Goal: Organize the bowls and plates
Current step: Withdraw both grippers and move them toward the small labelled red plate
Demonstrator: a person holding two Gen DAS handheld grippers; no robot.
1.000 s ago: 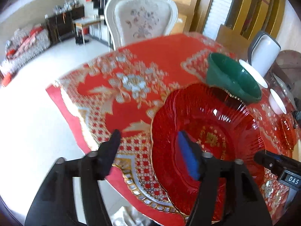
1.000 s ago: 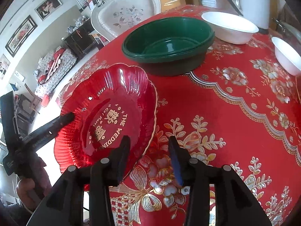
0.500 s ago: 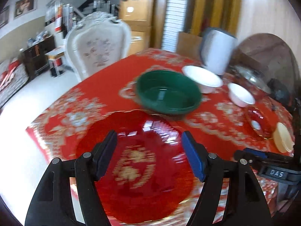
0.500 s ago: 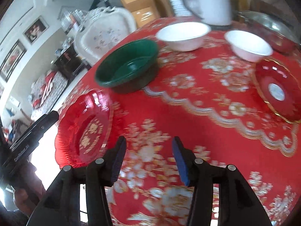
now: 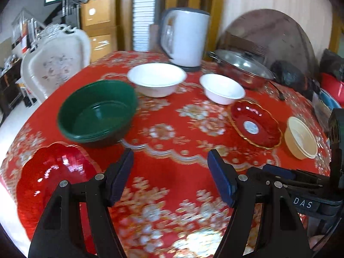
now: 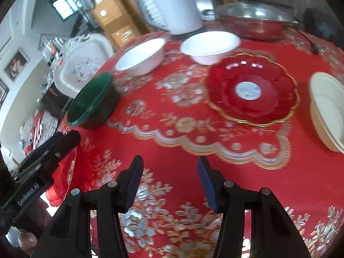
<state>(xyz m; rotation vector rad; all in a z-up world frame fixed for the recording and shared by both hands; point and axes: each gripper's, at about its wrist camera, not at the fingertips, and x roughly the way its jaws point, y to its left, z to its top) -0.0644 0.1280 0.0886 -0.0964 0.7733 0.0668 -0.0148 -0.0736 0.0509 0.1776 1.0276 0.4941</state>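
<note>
A large red plate (image 5: 51,178) lies at the table's near left edge; its rim shows in the right wrist view (image 6: 66,172). A green bowl (image 5: 97,112) (image 6: 92,103) stands behind it. Two white bowls, a large one (image 5: 157,78) (image 6: 140,57) and a small one (image 5: 222,88) (image 6: 209,46), stand further back. A small red plate (image 5: 255,125) (image 6: 251,90) and a cream bowl (image 5: 301,137) (image 6: 329,107) lie to the right. My left gripper (image 5: 169,167) is open and empty above the cloth. My right gripper (image 6: 169,172) is open and empty.
A red tablecloth (image 5: 172,129) with a gold pattern covers the round table. A white kettle (image 5: 185,36) and a lidded steel pan (image 5: 240,68) stand at the back. A white chair (image 5: 56,64) is at the far left side.
Both grippers have swung right, away from the large red plate, which lies on the table. The view now takes in the bowls and the small red plate. Both stay open.
</note>
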